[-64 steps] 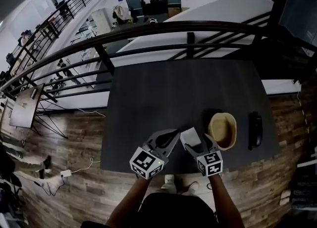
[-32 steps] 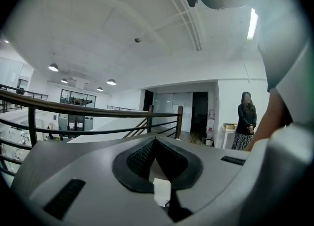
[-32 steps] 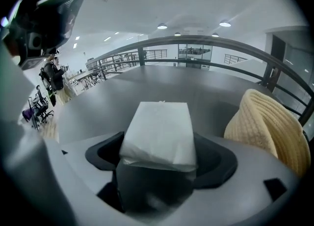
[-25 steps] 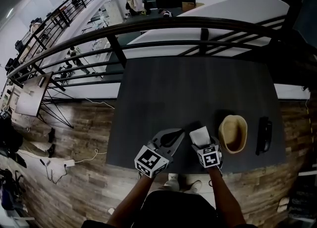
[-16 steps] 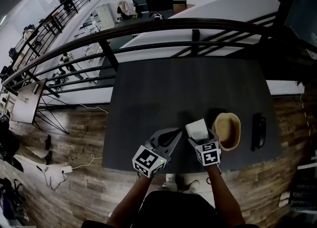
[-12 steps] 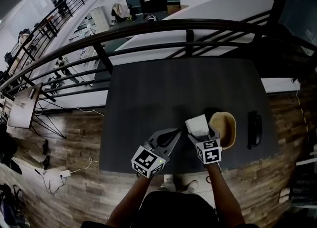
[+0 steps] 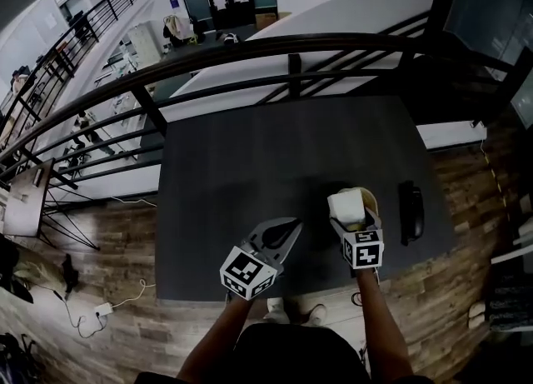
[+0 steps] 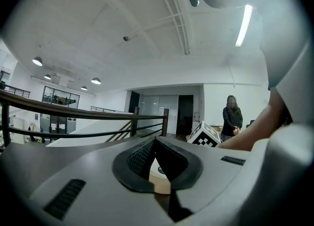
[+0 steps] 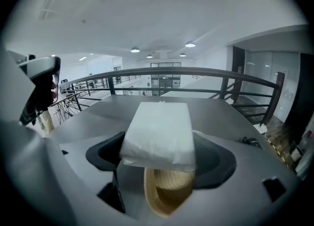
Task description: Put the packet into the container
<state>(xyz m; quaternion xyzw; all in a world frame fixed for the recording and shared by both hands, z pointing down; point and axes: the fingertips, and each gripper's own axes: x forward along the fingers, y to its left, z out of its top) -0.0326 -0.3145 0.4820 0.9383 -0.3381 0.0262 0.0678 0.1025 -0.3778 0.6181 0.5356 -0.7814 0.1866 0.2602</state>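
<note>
My right gripper [image 7: 351, 221] is squeezing the white packet [image 9: 159, 134] between its two jaws. The packet sticks out in front of the jaws and lies flat. The straw container [image 9: 166, 196] sits right under the packet, on the dark table [image 7: 250, 157]. My left gripper [image 7: 291, 226] is off to the left of my right one, low over the table. Its jaws are pressed together with nothing in them.

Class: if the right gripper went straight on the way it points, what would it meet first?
Probably the far rim of the woven container, or the dark table beyond: the right gripper, shut on the white packet, hangs over it. Depth unclear.
</note>
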